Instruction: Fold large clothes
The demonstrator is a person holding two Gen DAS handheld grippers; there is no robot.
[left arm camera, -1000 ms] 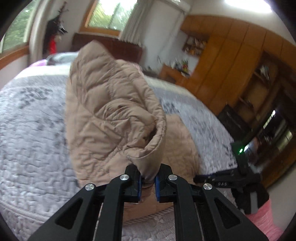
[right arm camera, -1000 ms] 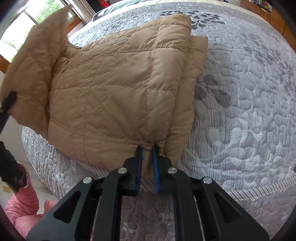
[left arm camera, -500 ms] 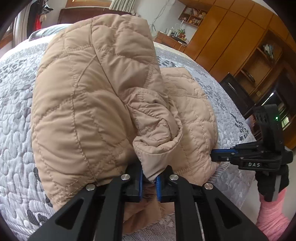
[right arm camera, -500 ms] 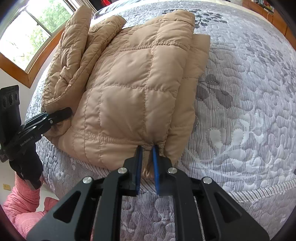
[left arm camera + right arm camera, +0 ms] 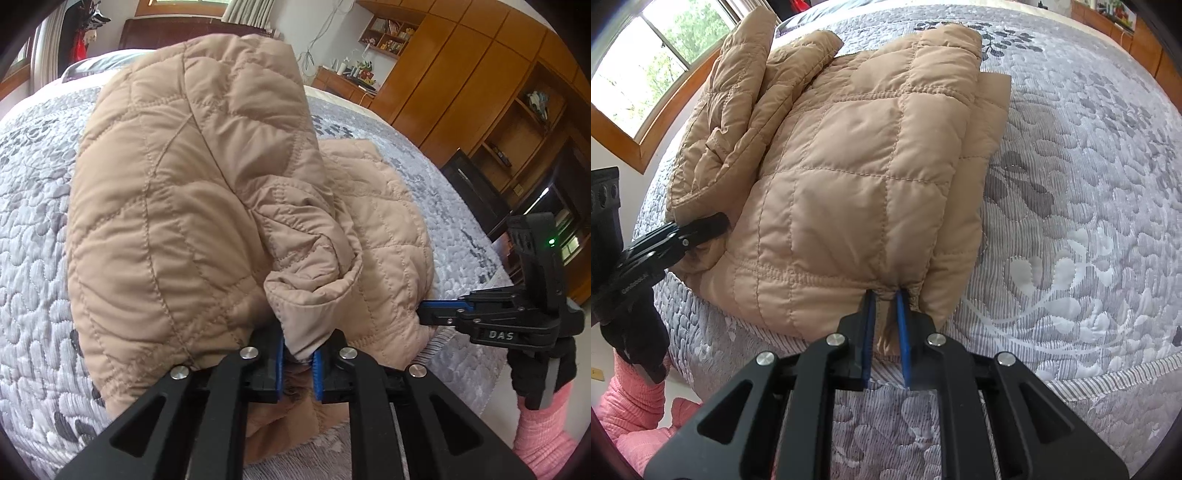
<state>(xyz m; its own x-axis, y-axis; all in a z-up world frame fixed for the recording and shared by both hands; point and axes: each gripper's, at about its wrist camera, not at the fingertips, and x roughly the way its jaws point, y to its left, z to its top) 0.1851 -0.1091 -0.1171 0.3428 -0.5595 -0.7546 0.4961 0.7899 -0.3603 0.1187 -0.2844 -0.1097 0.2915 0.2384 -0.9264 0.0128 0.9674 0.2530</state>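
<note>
From the left wrist: the left gripper (image 5: 298,360) has its fingers narrow on the cuff of the tan quilted jacket (image 5: 177,206), which lies on the bed (image 5: 33,229). They have just been opening a little with the cuff between them — best let go only once the sleeve rests flat along the body. A second ago that sleeve hung high; now it is down.

From the right wrist: the right gripper (image 5: 884,334) pinches the hem (image 5: 886,293) near the bed's edge — unchanged, anchoring the fold.
</note>
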